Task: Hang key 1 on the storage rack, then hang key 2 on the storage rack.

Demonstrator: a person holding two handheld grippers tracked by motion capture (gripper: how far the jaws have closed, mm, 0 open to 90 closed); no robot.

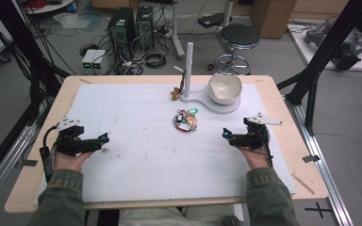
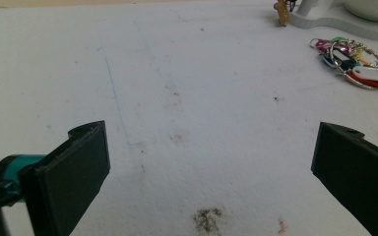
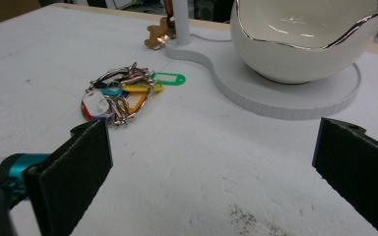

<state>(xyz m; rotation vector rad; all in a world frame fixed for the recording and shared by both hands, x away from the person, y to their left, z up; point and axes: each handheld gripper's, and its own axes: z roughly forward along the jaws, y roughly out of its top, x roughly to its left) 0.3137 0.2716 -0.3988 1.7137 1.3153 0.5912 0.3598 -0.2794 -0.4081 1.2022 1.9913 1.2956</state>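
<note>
A: White-covered wooden table (image 1: 136, 141) is carrying a glossy white ceramic bowl (image 1: 225, 87) on a white stand base (image 1: 202, 101). Grippers?

B: Left gripper (image 1: 104, 140) and right gripper (image 1: 226, 135) are both sitting jaws apart, flanking the bunch of colourful tagged keys (image 1: 185, 119) mid-table.

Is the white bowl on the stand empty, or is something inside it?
Empty, as far as visible: the white bowl shows only bare glossy inside in the right gripper view. The bunch of keys lies outside, on the table.

No writing, brand, number or sign could be read anywhere, and the coloured tags on the bunch of keys (image 3: 119, 96) showed no legible lettering.
</note>
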